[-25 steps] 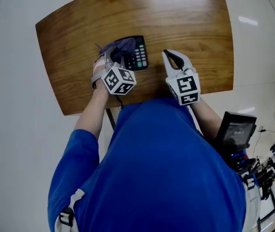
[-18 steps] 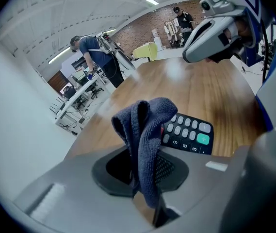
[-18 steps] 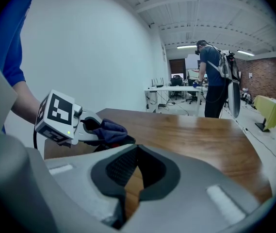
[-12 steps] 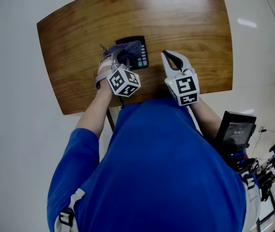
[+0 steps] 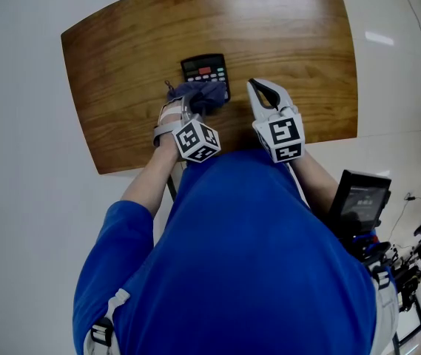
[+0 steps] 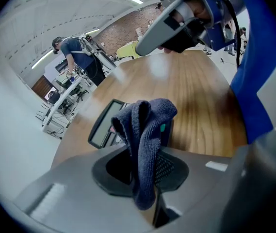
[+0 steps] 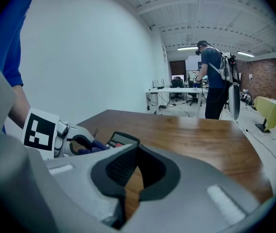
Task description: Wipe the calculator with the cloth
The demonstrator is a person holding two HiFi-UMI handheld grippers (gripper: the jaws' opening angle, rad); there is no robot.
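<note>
A black calculator (image 5: 204,70) lies on the wooden table (image 5: 284,21), its display and upper keys uncovered. My left gripper (image 5: 196,103) is shut on a dark blue cloth (image 5: 201,95), which rests on the calculator's near end. In the left gripper view the cloth (image 6: 146,125) stands folded between the jaws, with the calculator (image 6: 104,124) just beyond it. My right gripper (image 5: 264,89) hovers to the right of the calculator, shut and holding nothing. The right gripper view shows the calculator (image 7: 121,140) and the left gripper (image 7: 77,143) at its left.
The table's near edge (image 5: 217,154) runs just below both grippers, against the person's blue shirt (image 5: 247,257). A screen device (image 5: 359,198) stands on the floor at the right. People work at desks (image 7: 186,90) far off in the room.
My left gripper has drawn the cloth back toward the person along the calculator, uncovering the display and upper keys. The right gripper has stayed in place.
</note>
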